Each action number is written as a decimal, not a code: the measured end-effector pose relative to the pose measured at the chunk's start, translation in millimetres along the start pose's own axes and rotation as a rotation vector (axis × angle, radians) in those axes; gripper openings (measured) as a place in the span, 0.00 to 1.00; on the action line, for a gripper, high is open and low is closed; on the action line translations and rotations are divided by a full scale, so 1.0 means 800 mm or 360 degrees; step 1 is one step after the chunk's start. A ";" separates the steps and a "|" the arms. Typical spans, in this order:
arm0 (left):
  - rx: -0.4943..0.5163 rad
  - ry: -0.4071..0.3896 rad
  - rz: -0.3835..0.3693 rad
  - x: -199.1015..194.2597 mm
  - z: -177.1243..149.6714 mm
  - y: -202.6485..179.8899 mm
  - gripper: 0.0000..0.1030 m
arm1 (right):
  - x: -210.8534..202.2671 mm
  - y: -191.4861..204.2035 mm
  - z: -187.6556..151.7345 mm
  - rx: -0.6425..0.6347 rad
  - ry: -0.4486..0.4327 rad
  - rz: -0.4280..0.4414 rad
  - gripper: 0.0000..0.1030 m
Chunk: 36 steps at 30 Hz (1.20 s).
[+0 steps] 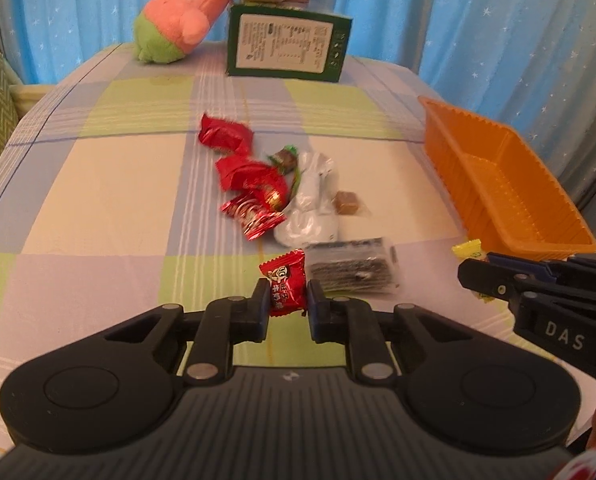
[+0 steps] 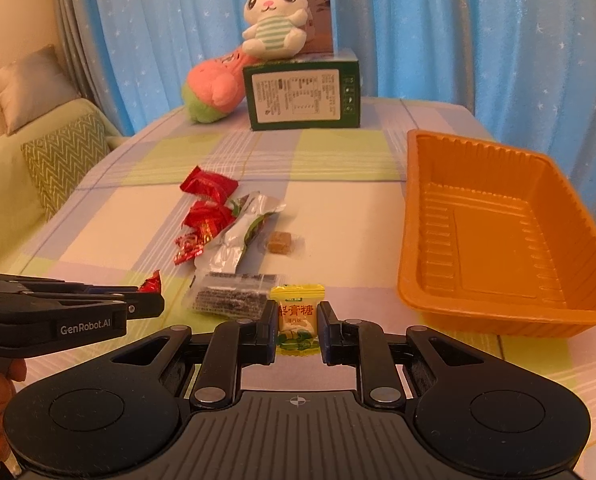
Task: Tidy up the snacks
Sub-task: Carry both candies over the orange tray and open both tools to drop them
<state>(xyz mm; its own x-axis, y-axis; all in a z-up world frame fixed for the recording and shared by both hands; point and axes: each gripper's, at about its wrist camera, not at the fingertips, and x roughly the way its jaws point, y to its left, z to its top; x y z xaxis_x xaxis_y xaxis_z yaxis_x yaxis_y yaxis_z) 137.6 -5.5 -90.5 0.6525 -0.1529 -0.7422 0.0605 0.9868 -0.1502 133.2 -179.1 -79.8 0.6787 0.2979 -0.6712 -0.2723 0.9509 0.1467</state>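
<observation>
Left claw (image 1: pixel 287 307) clamped on red candy (image 1: pixel 284 286), lower end hidden between pads, right claw (image 2: pixel 298 330) gripping yellow candy (image 2: pixel 297 316), both above bench (image 2: pixel 338 216), orange tray (image 2: pixel 510 240) cut off at right, brown sweet (image 2: pixel 278 245) blurred.

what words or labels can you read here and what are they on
"DAS": side of the right gripper.
"GenRobot.AI": side of the left gripper.
"梨膏糖": yellow candy.
Red candy: print blurred, unreadable.
Green box: label too small to read.
</observation>
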 end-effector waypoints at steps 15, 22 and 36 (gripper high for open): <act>0.0178 -0.0118 -0.0346 -0.006 0.076 -0.134 0.16 | -0.067 -0.100 0.055 0.0162 -0.0143 -0.0288 0.20; 0.0244 -0.0076 -0.0459 0.027 0.089 -0.192 0.16 | -0.064 -0.167 0.058 0.0247 -0.0122 -0.0370 0.20; 0.0346 -0.0054 -0.0442 0.068 0.083 -0.216 0.41 | -0.038 -0.208 0.049 0.0356 -0.0054 -0.0371 0.20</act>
<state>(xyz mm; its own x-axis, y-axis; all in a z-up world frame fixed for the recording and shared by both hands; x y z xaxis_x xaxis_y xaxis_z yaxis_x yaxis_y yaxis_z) 212.5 -180.8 -61.4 0.6131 -0.4185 -0.6700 0.3960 0.8967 -0.1977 184.3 -343.3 -55.5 0.7287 0.0691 -0.6813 0.0471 0.9875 0.1505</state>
